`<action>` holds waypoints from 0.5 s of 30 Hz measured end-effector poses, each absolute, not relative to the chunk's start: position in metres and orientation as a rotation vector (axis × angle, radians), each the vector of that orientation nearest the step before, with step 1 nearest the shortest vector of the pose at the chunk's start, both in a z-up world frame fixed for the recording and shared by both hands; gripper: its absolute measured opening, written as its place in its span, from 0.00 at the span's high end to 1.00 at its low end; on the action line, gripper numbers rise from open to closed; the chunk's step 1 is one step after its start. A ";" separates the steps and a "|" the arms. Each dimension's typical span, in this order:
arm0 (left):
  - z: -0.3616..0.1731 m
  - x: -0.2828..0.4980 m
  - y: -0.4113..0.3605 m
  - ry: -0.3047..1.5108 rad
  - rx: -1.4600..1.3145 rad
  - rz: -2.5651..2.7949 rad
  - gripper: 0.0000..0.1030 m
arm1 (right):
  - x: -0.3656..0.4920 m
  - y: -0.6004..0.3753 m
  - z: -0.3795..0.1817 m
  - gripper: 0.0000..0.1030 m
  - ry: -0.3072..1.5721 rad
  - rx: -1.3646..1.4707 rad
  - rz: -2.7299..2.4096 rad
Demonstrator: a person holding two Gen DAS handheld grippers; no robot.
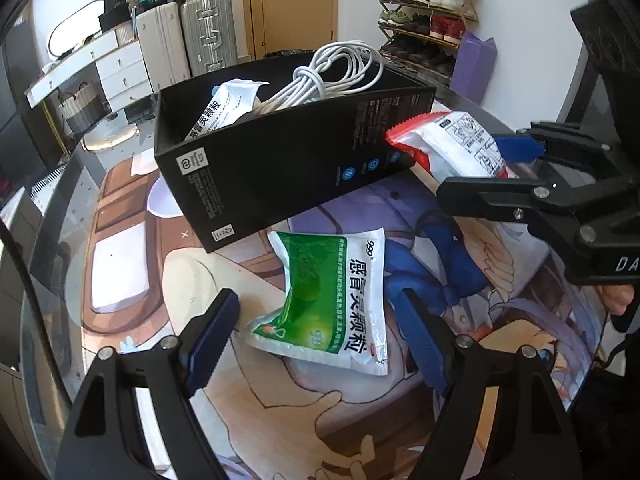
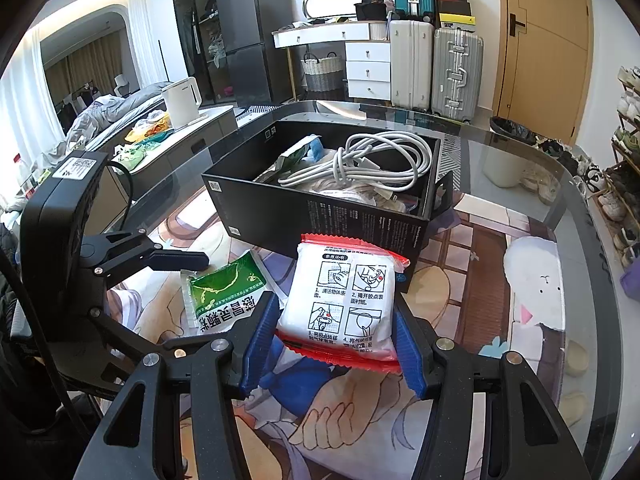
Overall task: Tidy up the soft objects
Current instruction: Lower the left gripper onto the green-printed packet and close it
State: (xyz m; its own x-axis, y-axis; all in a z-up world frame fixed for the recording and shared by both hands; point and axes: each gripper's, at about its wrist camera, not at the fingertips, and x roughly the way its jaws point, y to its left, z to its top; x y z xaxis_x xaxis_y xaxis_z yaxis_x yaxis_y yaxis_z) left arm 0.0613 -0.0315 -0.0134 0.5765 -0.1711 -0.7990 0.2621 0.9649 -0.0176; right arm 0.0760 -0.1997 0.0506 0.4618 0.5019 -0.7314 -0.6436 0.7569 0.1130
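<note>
The right hand-held gripper (image 2: 334, 336) is squeezed shut on a red-and-white packet (image 2: 340, 304), with one blue pad pressing on each side. The packet is up in the air, just in front of the black box (image 2: 320, 216), and its far red edge is near the box's front wall. The box sits on the surface (image 2: 520, 184), which has a cartoon mat (image 1: 224, 272) on it, and already holds a white cable (image 2: 380, 160) and another green packet. The left hand-held gripper (image 1: 320, 336) is wide open and holds nothing. It hangs over a green packet (image 1: 332, 300) that lies flat on the mat, just beside the box. I think the job now is to put the red-and-white packet into the box. Next, it needs to go up over the wall, then the pads can let go. The green packet looks like the next one to pick up.
</note>
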 end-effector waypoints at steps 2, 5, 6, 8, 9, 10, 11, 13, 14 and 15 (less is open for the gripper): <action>-0.013 0.059 -0.034 0.908 0.116 -0.276 0.41 | 0.076 -0.199 0.050 0.45 0.831 -0.189 0.709; -0.011 0.058 -0.034 0.894 0.108 -0.298 0.53 | 0.076 -0.199 0.051 0.46 0.830 -0.188 0.710; -0.011 0.057 -0.035 0.893 0.105 -0.301 0.54 | 0.076 -0.200 0.051 0.46 0.829 -0.188 0.709; -0.010 0.054 -0.035 0.891 0.106 -0.303 0.56 | 0.076 -0.199 0.050 0.46 0.828 -0.188 0.708; -0.010 0.054 -0.035 0.890 0.107 -0.304 0.56 | 0.076 -0.200 0.051 0.46 0.826 -0.187 0.708; -0.009 0.053 -0.034 0.890 0.104 -0.304 0.56 | 0.076 -0.200 0.051 0.46 0.825 -0.187 0.707; -0.009 0.053 -0.034 0.890 0.101 -0.302 0.56 | 0.075 -0.201 0.052 0.46 0.823 -0.186 0.708; -0.008 0.052 -0.032 0.888 0.095 -0.301 0.56 | 0.075 -0.202 0.054 0.46 0.818 -0.185 0.707; -0.007 0.051 -0.030 0.886 0.090 -0.301 0.56 | 0.075 -0.202 0.054 0.46 0.816 -0.184 0.708; -0.006 0.050 -0.028 0.883 0.086 -0.300 0.56 | 0.075 -0.202 0.055 0.46 0.814 -0.184 0.708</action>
